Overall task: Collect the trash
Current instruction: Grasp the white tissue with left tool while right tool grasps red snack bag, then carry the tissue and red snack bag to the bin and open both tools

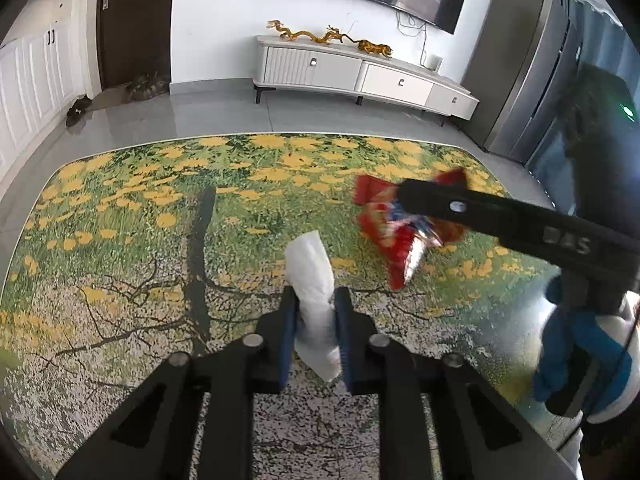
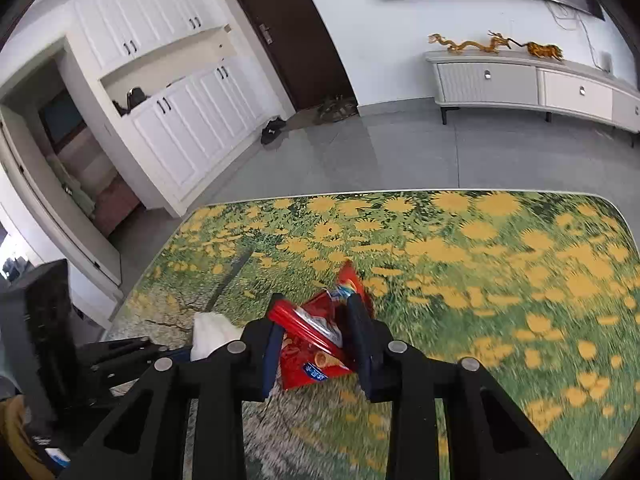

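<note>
Gripping: left claw (image 1: 316, 312) clamped on white tissue (image 1: 314, 280), right claw (image 2: 316, 328) on red wrapper (image 2: 310, 340).

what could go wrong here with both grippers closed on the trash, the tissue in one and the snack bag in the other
1. The left gripper pinches the white tissue only across its middle; soft paper could tear or slide out on the lift.
2. The right gripper squeezes the crumpled red snack wrapper, whose glossy foil may slip from the pads.
3. The two grippers sit close together over the flowered table top, so they could bump as they move away.
</note>
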`<state>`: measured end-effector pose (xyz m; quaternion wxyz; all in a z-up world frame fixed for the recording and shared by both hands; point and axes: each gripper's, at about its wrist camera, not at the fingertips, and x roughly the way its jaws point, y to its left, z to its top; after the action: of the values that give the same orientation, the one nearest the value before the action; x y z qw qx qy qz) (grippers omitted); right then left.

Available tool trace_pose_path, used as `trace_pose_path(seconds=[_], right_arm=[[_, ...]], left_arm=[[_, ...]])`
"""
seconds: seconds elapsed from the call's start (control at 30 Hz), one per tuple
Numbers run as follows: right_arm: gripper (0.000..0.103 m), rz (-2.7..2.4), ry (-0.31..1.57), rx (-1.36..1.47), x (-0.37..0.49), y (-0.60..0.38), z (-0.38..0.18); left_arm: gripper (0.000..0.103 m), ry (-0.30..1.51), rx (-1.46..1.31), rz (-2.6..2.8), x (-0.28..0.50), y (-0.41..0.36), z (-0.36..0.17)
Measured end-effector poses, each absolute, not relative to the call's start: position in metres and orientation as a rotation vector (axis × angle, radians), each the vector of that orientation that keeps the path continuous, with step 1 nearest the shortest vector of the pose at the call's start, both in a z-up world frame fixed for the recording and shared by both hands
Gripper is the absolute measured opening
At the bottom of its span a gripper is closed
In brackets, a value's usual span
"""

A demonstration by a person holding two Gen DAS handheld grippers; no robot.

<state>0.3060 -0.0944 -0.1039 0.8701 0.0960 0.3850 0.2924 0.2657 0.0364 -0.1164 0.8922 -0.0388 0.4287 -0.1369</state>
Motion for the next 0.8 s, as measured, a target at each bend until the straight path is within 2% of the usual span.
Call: trace_pose_path(seconds=[0.1,0.27,0.53,0.8], right_arm=[[0.020,0.604,0.800,0.230,0.291,-0.104,-0.095],[0.020,0.594,0.760,0.230,0.246,-0.123,-0.069],[0.020,0.566,0.671,0.252,0.167,-0.161,-0.029],[0.020,0.490,0.568,0.291,0.102,-0.229,0.001]], left_arm=[[0.012,0.889,-0.069,-0.245,0.259,0.037,-0.116],[0.011,0.904,-0.083,-0.243,0.226,0.036,-0.107],[0.011,0.821,-0.051,-0.259,0.161,0.020,-0.053],[0.011,0.754,0.013,-0.322,0.120,-0.028,-0.013]])
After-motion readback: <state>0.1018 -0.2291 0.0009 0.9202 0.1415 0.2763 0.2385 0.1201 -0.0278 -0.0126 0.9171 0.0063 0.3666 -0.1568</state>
